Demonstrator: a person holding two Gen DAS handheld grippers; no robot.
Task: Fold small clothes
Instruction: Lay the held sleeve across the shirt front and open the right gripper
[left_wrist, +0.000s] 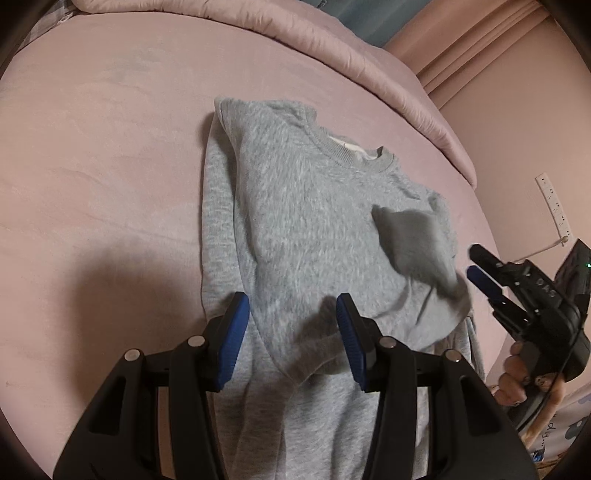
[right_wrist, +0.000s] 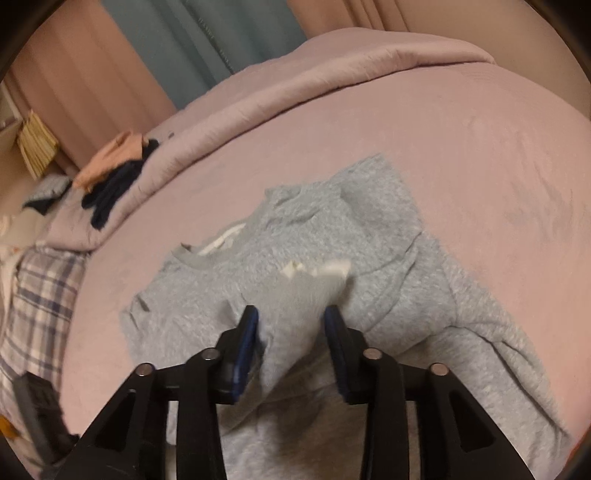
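My left gripper (left_wrist: 291, 325) hangs spread over the grey sweatshirt (left_wrist: 314, 236), which lies flat on the pink bed (left_wrist: 92, 166), nothing between its blue pads (left_wrist: 232, 332). The near sleeve (left_wrist: 417, 243) is folded across the chest. Further right, my right gripper (right_wrist: 291, 332) is open too; a blurred fold of sweatshirt sits between its fingers, not pinched. A quilt (right_wrist: 295, 85) edges the bed beyond.
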